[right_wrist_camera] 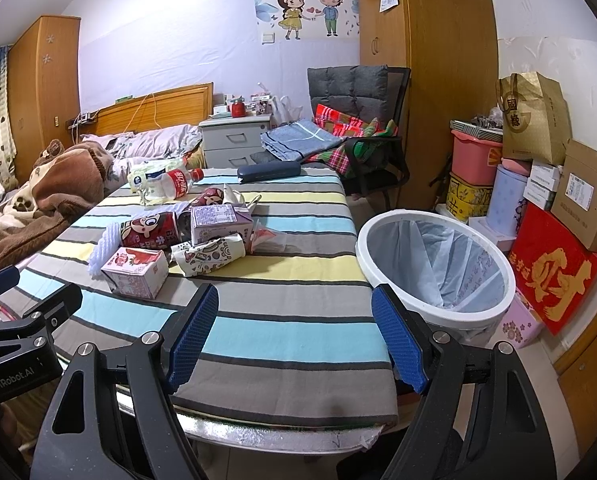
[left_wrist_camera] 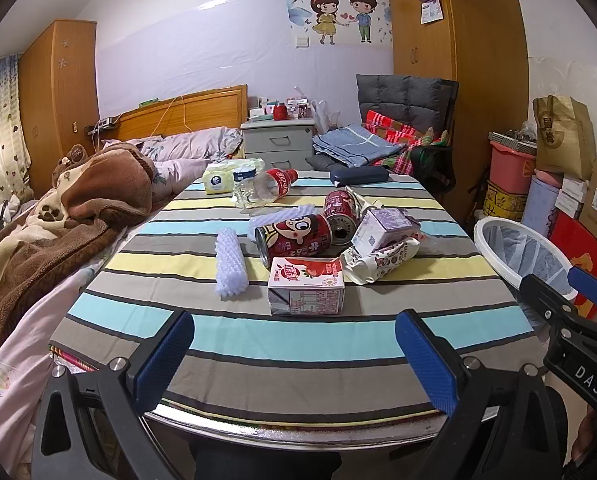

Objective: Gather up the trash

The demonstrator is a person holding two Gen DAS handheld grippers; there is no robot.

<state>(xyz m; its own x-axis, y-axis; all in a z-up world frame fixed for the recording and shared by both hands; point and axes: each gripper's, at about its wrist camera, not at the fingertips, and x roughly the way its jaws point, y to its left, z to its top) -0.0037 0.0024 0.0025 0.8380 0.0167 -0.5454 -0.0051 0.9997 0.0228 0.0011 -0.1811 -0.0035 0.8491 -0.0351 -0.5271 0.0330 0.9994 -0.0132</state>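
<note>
Trash lies in the middle of the striped table [left_wrist_camera: 298,340]: a pink milk carton [left_wrist_camera: 305,286], a red can [left_wrist_camera: 294,236], a second red can [left_wrist_camera: 339,214], a purple carton [left_wrist_camera: 382,228], a crumpled patterned wrapper [left_wrist_camera: 380,258], a white foam roll [left_wrist_camera: 230,264] and a clear plastic bottle [left_wrist_camera: 264,188]. A white bin with a liner [right_wrist_camera: 434,264] stands right of the table. My left gripper [left_wrist_camera: 294,356] is open and empty at the table's near edge. My right gripper [right_wrist_camera: 294,332] is open and empty over the near right corner, beside the bin.
A tissue pack [left_wrist_camera: 228,176] and a dark blue case [left_wrist_camera: 358,174] lie at the table's far end. A bed with a brown blanket [left_wrist_camera: 58,216] runs along the left. A chair with cloths [right_wrist_camera: 358,136] stands behind. Boxes and bags [right_wrist_camera: 538,200] are stacked at right.
</note>
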